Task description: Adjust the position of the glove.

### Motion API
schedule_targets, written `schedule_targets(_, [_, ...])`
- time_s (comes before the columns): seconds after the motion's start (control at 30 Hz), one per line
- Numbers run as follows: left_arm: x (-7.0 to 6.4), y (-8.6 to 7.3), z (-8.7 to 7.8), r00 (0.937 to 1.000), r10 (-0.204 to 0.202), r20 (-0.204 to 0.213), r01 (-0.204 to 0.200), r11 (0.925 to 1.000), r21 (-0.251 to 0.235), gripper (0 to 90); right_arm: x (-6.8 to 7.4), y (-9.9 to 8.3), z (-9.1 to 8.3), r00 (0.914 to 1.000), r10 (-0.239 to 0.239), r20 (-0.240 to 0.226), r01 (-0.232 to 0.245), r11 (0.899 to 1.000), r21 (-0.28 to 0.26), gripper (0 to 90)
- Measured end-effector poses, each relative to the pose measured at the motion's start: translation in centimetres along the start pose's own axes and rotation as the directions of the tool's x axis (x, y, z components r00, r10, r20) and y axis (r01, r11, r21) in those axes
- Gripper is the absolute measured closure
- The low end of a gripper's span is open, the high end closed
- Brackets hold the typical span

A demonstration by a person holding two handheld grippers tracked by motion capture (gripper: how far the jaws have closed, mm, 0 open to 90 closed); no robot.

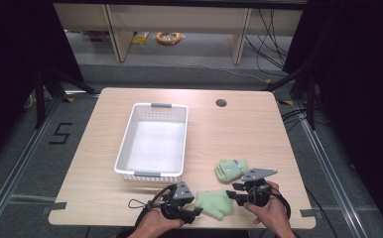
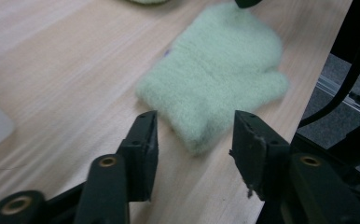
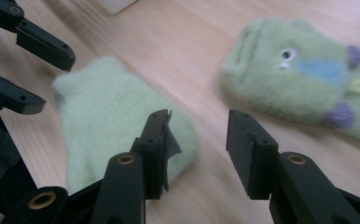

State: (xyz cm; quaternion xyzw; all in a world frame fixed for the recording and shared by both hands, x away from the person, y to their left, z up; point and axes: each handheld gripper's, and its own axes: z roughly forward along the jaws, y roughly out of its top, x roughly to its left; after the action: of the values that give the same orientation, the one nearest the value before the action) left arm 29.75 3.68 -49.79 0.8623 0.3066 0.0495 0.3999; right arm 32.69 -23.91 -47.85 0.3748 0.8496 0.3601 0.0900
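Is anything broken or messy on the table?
Mostly tidy. One small oddity: the black pad on a jaw of the right gripper looks torn, with a ragged flap sticking out. Otherwise the two green mittens, plain mitten and face mitten, lie flat on the table, outside the empty white basket.

right hand-held gripper (image 3: 197, 140) jaws apart | plain mitten (image 3: 108, 116) left | patterned mitten (image 3: 304, 84) right

A black "5" (image 1: 60, 133) is marked on the floor left of the table.
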Motion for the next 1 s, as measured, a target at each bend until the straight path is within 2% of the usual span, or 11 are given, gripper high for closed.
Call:
schedule_targets(0.1, [0.0, 0.1, -0.8, 0.9999, -0.007, 0.009, 0.007, 0.9995, -0.029, 45.3, -0.7, 0.5, -0.7, 0.9995, -0.002, 0.031, 0.003, 0.999, -0.040, 56.7])
schedule_targets(0.2, [0.0, -0.1, -1.4, 0.9998, -0.020, -0.004, 0.020, 0.9991, -0.038, 43.1, -1.2, 0.8, -1.1, 0.9983, 0.005, 0.059, -0.003, 0.999, -0.034, 56.4])
schedule_targets(0.23, [0.0, -0.3, -1.8, 0.9996, -0.028, 0.003, 0.028, 0.9983, -0.051, 41.8, -1.8, 1.2, -1.1, 0.9957, -0.005, 0.093, 0.009, 0.999, -0.045, 56.6])
schedule_targets(0.33, [0.2, -0.7, -2.2, 0.9997, -0.024, 0.000, 0.024, 0.9992, -0.031, 38.6, -2.8, 1.8, -0.9, 0.9927, 0.008, 0.120, -0.003, 0.999, -0.044, 57.1])
schedule_targets(0.53, [0.3, -1.3, -2.5, 0.9990, -0.044, -0.008, 0.044, 0.9988, -0.024, 34.9, -4.5, 3.0, 0.4, 0.9888, 0.029, 0.147, -0.027, 1.000, -0.010, 57.9])
schedule_targets(0.6, [0.4, -1.5, -2.6, 0.9985, -0.055, -0.003, 0.055, 0.9980, -0.033, 34.1, -4.7, 3.4, 1.0, 0.9884, 0.038, 0.147, -0.041, 0.999, 0.016, 58.0])
schedule_targets(0.73, [0.7, -1.6, -2.8, 0.9987, -0.051, -0.002, 0.051, 0.9985, -0.022, 33.7, -4.9, 3.8, 2.1, 0.9870, 0.071, 0.144, -0.074, 0.997, 0.013, 57.8])
schedule_targets(0.77, [0.6, -1.7, -2.7, 0.9961, -0.088, -0.009, 0.087, 0.9953, -0.042, 33.6, -5.0, 3.8, 2.3, 0.9867, 0.058, 0.151, -0.062, 0.998, 0.018, 57.5])
schedule_targets(0.8, [0.8, -1.7, -2.8, 0.9970, -0.075, -0.021, 0.075, 0.9969, -0.027, 33.4, -5.3, 3.9, 2.4, 0.9873, 0.054, 0.149, -0.060, 0.998, 0.035, 57.5])
schedule_targets(0.97, [0.9, -1.7, -2.9, 0.9967, -0.081, -0.002, 0.081, 0.9960, -0.038, 31.8, -5.5, 3.8, 3.0, 0.9859, 0.076, 0.149, -0.084, 0.995, 0.050, 56.2])
schedule_targets(1.0, [1.0, -1.7, -3.0, 0.9966, -0.082, -0.003, 0.082, 0.9962, -0.031, 31.8, -5.5, 3.9, 2.9, 0.9865, 0.086, 0.139, -0.098, 0.992, 0.077, 55.6])
